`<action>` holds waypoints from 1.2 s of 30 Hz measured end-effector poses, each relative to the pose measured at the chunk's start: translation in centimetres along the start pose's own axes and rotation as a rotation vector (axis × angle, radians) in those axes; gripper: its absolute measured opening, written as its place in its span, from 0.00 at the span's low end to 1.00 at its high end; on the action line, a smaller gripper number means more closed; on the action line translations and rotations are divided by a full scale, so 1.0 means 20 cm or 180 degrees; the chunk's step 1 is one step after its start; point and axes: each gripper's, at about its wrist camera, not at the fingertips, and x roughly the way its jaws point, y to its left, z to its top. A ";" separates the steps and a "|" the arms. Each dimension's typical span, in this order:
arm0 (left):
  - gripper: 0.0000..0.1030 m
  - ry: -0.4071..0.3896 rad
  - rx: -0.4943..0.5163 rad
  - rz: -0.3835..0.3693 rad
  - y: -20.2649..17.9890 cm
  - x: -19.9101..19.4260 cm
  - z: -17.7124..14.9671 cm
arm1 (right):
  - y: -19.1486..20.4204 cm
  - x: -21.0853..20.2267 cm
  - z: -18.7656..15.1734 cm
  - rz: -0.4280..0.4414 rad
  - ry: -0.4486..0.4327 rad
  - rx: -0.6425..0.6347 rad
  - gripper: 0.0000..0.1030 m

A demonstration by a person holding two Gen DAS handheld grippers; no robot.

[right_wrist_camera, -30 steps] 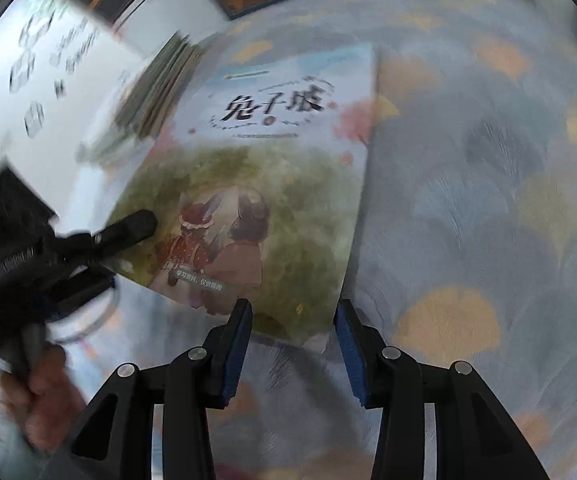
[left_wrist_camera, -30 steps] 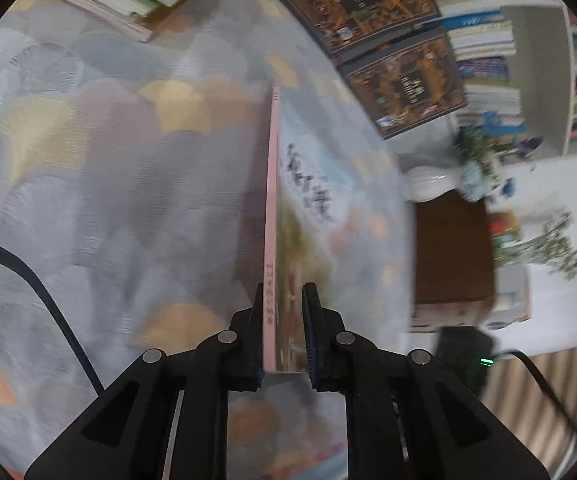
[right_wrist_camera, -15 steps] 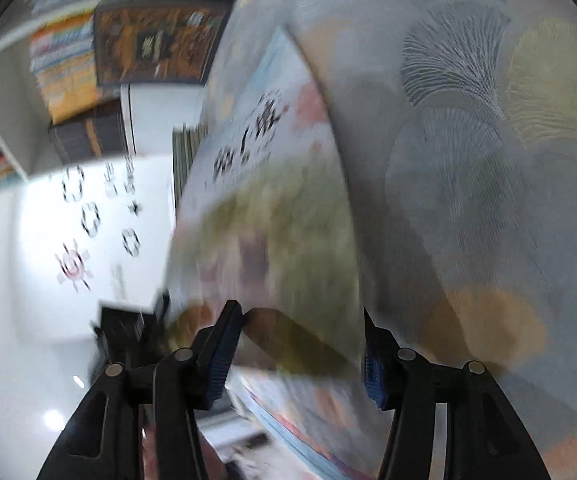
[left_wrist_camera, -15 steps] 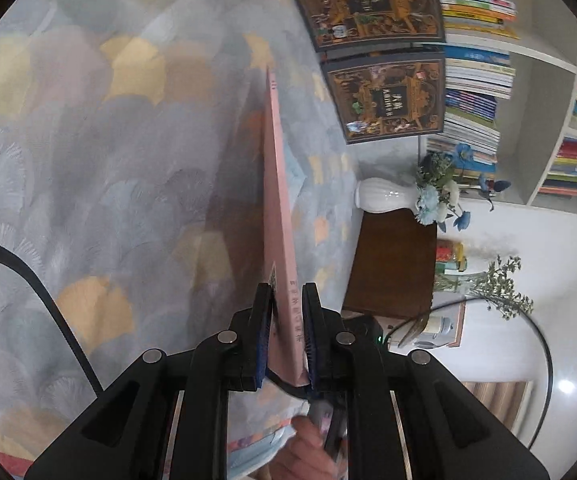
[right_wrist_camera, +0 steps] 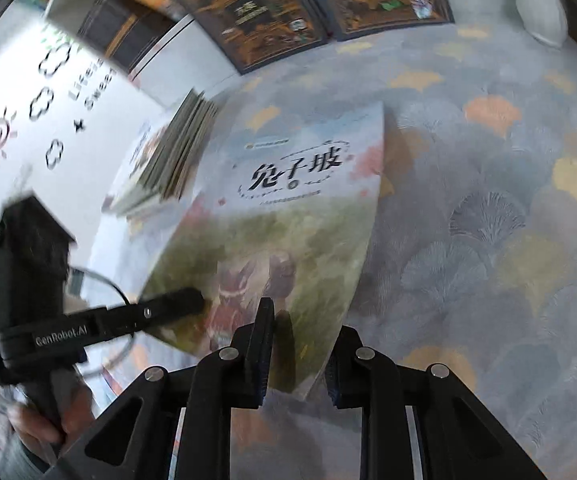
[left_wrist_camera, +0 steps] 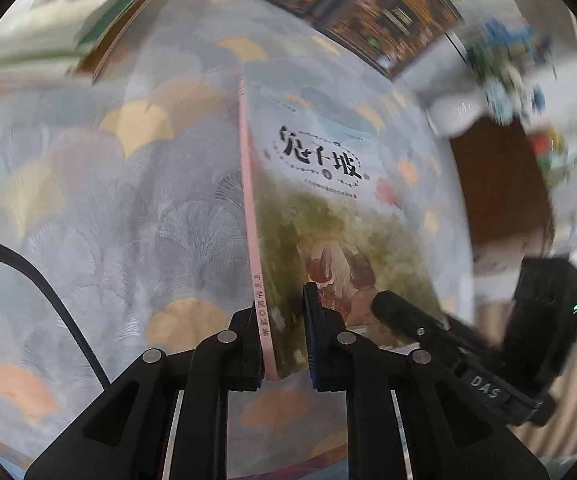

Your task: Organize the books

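Note:
A thin picture book [left_wrist_camera: 328, 200] with a pink spine, a pale sky and green meadow cover is held tilted over the patterned cloth. My left gripper [left_wrist_camera: 284, 344] is shut on its spine corner. In the right wrist view the same book [right_wrist_camera: 288, 220] shows its cover, and my right gripper [right_wrist_camera: 296, 360] has its jaws around the book's near right corner, left finger over the cover, right finger under it. The right gripper's finger [left_wrist_camera: 400, 312] lies on the cover in the left wrist view. The left gripper [right_wrist_camera: 168, 308] grips the book's left edge in the right wrist view.
A grey cloth with fan shapes [right_wrist_camera: 488, 240] covers the table. Two dark ornate books [right_wrist_camera: 308, 4] lie at the far edge. A stack of thin books [right_wrist_camera: 168, 160] lies to the left. A white vase [right_wrist_camera: 540, 4] stands at the far right.
The book has tipped from nearly edge-on upright to a flatter tilt with its cover showing. The right gripper's jaws have narrowed around the near corner. The left gripper keeps hold of the spine.

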 end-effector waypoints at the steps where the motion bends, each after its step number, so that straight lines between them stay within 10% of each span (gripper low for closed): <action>1: 0.12 0.0013 0.0101 0.0040 -0.02 -0.01 -0.01 | 0.01 -0.02 -0.03 -0.0029 0.0022 -0.0037 0.21; 15: 0.13 -0.0107 0.0870 -0.0052 -0.08 -0.23 -0.09 | 0.38 -0.24 -0.19 -0.0551 -0.0299 -0.0556 0.21; 36: 0.14 -0.1078 0.0443 -0.0123 0.75 -0.85 0.45 | 1.29 0.19 0.47 -0.0159 -0.0687 -0.1070 0.23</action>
